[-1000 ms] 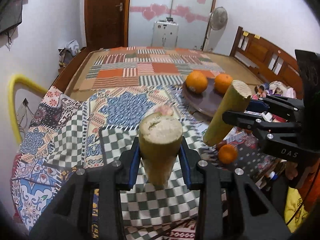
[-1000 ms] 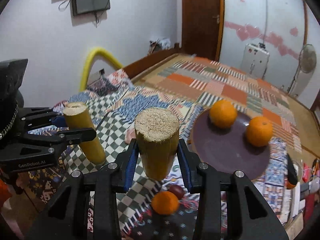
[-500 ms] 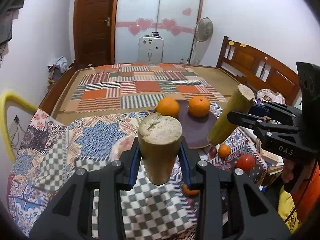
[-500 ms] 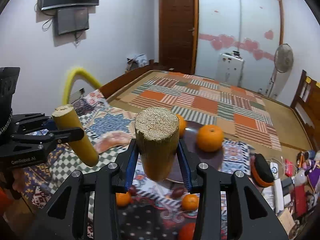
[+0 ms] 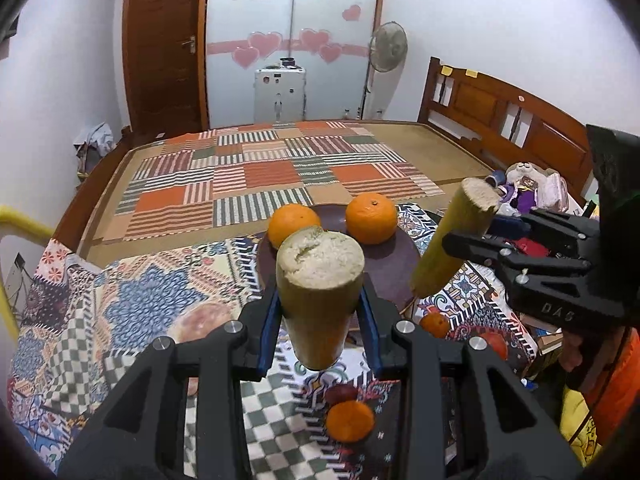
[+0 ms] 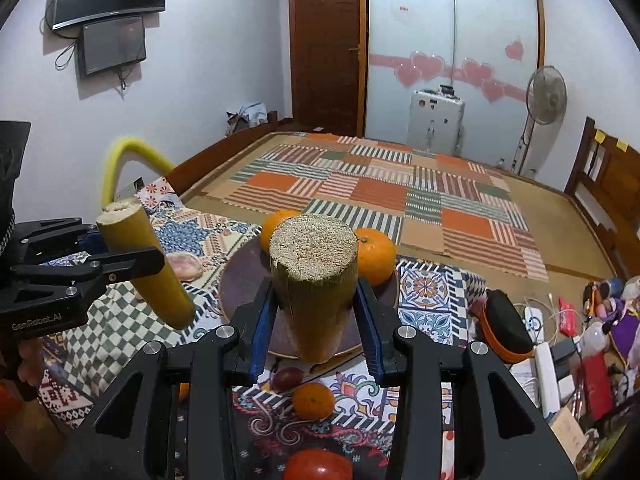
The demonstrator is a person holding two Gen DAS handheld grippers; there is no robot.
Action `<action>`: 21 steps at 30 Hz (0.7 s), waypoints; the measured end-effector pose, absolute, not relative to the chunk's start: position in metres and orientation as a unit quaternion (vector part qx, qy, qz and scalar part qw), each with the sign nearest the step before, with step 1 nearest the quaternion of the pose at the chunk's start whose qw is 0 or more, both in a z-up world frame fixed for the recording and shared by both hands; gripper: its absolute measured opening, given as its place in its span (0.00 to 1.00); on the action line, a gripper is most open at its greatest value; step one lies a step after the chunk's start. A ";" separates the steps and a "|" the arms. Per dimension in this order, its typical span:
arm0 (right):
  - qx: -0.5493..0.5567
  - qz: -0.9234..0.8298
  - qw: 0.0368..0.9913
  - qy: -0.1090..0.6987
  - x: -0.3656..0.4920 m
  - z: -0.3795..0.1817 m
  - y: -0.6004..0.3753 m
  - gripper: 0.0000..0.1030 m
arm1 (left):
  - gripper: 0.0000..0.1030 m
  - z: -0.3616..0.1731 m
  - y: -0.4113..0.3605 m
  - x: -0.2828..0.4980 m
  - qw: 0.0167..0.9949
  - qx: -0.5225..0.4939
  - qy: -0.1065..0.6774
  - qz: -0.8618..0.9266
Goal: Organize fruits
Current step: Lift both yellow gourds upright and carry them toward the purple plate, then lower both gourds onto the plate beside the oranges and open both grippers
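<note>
Nearest the left wrist camera, the left gripper (image 5: 320,320) is clamped on a short stalk of sugarcane (image 5: 320,280), held upright with its pale cut end up. Nearest the right wrist camera, the right gripper (image 6: 316,322) grips a second sugarcane piece (image 6: 314,280) the same way.

Below them, on the patterned cloth (image 5: 132,292), lie loose fruits: a small orange (image 6: 313,400), a dark plum-like fruit (image 6: 287,377) touching nothing, and a red tomato (image 6: 318,466) at the near edge.

Beyond these sits a dark round plate (image 6: 240,280) holding two oranges (image 5: 371,218) side by side at its far rim.

The step appears to be placing the cane pieces. To do it well, lower each stalk onto the plate's bare near half (lying flat seems safest, since upright they could topple), keep the two grippers apart, and avoid nudging the oranges.
</note>
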State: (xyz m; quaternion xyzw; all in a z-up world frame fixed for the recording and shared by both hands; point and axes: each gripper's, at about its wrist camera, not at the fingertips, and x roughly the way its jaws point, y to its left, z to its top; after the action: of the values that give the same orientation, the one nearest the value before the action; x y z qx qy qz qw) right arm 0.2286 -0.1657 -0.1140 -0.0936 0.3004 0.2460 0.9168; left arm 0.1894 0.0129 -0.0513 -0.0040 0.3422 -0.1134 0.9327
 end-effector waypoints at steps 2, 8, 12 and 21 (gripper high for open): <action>-0.093 0.248 0.914 0.307 0.234 -0.119 -0.164 0.35 | 0.35 -0.055 0.010 0.196 0.932 -0.003 0.343 -0.116; -0.091 0.258 0.904 0.327 0.252 -0.131 -0.157 0.35 | 0.35 -0.065 0.006 0.217 0.928 -0.003 0.353 -0.118; -0.090 0.262 0.903 0.330 0.262 -0.133 -0.152 0.35 | 0.35 -0.071 0.006 0.231 0.926 -0.003 0.358 -0.121; -0.082 0.269 0.900 0.333 0.283 -0.134 -0.140 0.35 | 0.35 -0.082 0.007 0.254 0.923 -0.007 0.365 -0.122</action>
State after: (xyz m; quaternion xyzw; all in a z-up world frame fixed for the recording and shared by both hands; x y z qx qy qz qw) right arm 0.2832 -0.1404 -0.1343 -0.0822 0.3330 0.2688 0.9001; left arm 0.2535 0.0072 -0.0816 -0.0068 0.3652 -0.1223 0.9228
